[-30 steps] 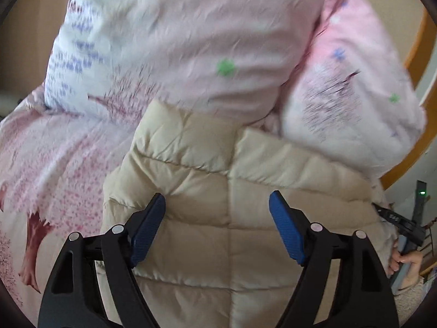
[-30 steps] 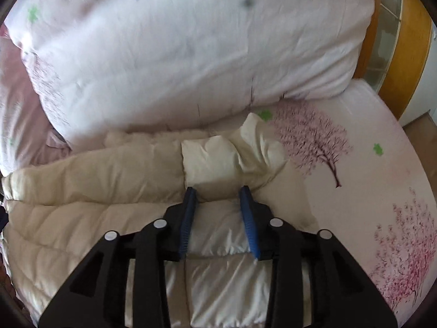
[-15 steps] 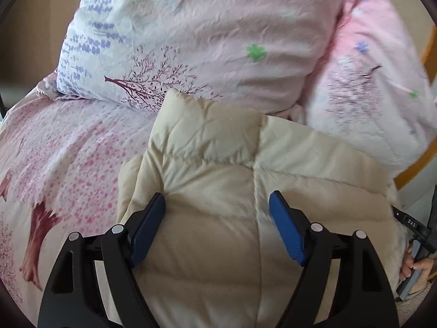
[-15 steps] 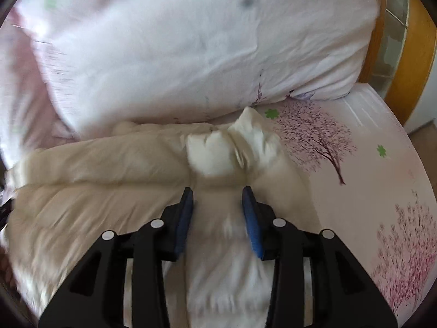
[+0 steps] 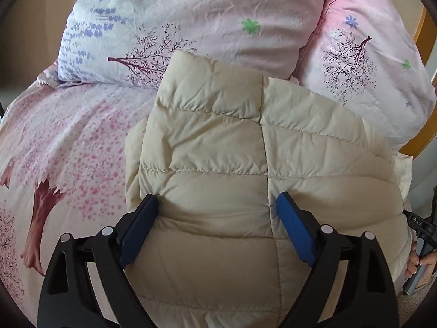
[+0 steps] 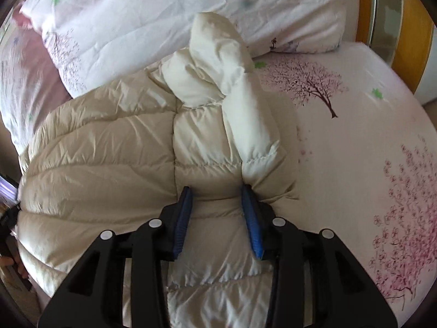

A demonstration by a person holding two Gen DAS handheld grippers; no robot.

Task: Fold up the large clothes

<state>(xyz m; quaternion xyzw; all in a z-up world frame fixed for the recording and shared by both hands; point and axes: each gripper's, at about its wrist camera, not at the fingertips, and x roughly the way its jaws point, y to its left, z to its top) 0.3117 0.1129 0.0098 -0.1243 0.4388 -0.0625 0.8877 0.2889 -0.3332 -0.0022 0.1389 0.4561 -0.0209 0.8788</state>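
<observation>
Here, the cream jacket (image 5: 218, 164) lies on the bed (image 5: 68, 142).

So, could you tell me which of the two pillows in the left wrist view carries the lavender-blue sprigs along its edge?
The left-hand pillow, behind the cream padded jacket; the pinker pillow beside it has only scattered flowers.

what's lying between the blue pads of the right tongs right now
A bunched fold of the cream puffer jacket fills the gap in the right tongs, both pads pressing into it; this shows in the right wrist view.
</observation>
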